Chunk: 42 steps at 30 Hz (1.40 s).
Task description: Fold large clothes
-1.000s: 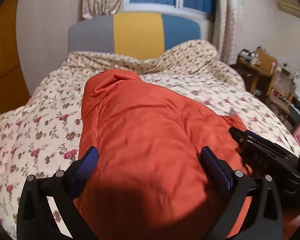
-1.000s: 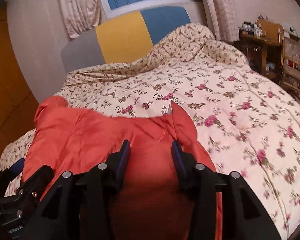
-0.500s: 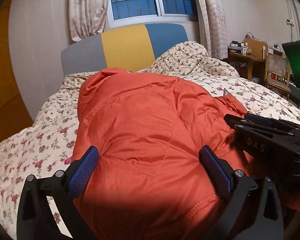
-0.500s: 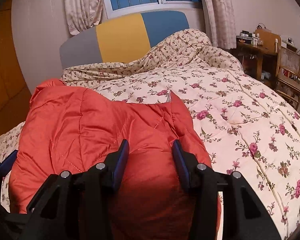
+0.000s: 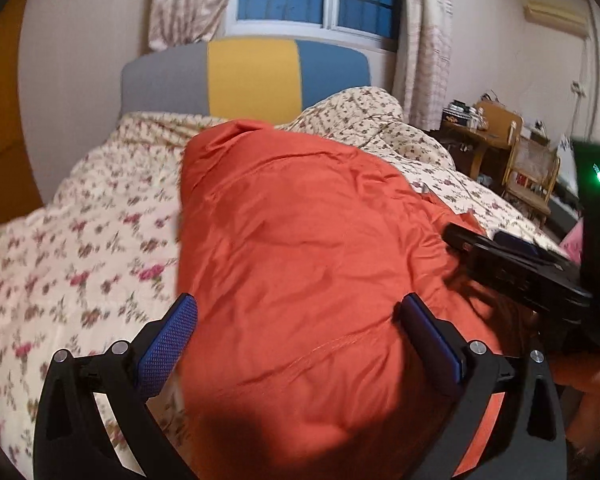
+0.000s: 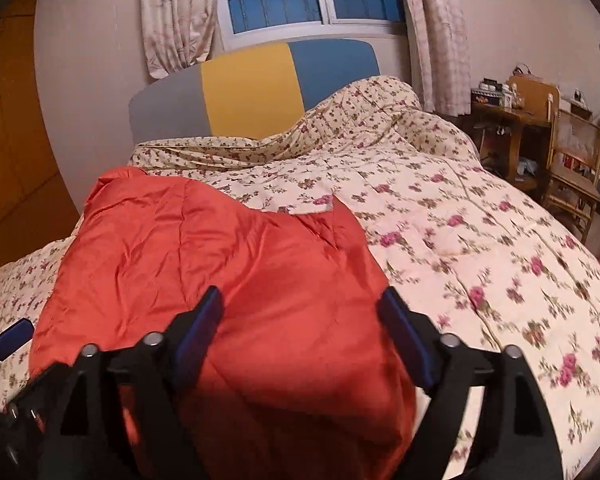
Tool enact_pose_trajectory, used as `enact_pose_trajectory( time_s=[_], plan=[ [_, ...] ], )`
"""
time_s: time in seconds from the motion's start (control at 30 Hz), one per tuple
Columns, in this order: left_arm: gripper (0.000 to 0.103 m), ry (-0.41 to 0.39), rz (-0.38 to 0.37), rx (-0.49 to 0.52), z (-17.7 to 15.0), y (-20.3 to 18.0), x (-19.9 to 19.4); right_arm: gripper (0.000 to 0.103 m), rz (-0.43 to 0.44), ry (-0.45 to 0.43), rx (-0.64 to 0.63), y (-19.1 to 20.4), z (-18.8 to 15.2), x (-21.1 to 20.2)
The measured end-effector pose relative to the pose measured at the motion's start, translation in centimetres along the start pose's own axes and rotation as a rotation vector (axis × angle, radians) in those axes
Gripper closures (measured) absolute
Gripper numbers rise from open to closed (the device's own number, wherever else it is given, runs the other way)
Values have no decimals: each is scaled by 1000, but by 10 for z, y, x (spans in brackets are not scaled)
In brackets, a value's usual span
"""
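Observation:
A large orange quilted garment [image 5: 308, 240] lies folded on the floral bedspread [image 5: 80, 240], running lengthwise toward the headboard. It also shows in the right wrist view [image 6: 240, 280]. My left gripper [image 5: 300, 328] is open, its blue-padded jaws wide apart over the garment's near left part, holding nothing. My right gripper [image 6: 302, 336] is open over the garment's near right part, and it also shows at the right edge of the left wrist view [image 5: 512, 256]. A left fingertip [image 6: 10, 332] shows at the far left of the right wrist view.
The bedspread [image 6: 480, 248] covers the bed, bunched up near the grey, yellow and blue headboard [image 6: 252, 88]. A wooden desk [image 6: 512, 128] and a rattan chair [image 6: 576, 168] stand to the right of the bed. A window with curtains is behind.
My right gripper's jaws have opened wider and released the garment. The garment has dropped lower and flatter onto the bed. Both grippers have drawn back slightly.

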<state>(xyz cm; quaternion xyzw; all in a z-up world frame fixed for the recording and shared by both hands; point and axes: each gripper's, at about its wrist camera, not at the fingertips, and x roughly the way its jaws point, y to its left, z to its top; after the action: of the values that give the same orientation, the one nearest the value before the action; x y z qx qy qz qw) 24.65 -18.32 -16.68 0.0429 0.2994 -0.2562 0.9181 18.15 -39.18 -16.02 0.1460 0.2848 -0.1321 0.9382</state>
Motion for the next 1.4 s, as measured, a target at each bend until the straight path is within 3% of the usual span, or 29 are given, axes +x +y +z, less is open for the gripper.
enact_pose_trajectory(
  time_s=[0.33, 0.73, 1.17, 1.33, 1.4],
  plan=[
    [3, 55, 22, -87, 1, 38, -13, 4, 39, 96, 63, -13, 0, -22],
    [3, 179, -164, -264, -7, 71, 1, 2, 132, 212, 135, -32, -8, -4],
    [3, 225, -372, -348, -5, 73, 29, 2, 393, 407, 330, -69, -11, 36],
    [3, 229, -364, -319, -6, 64, 33, 2, 476, 422, 317, -70, -8, 45],
    [3, 238, -350, -283, -5, 58, 32, 15, 520, 425, 336, -67, -7, 48]
  ],
)
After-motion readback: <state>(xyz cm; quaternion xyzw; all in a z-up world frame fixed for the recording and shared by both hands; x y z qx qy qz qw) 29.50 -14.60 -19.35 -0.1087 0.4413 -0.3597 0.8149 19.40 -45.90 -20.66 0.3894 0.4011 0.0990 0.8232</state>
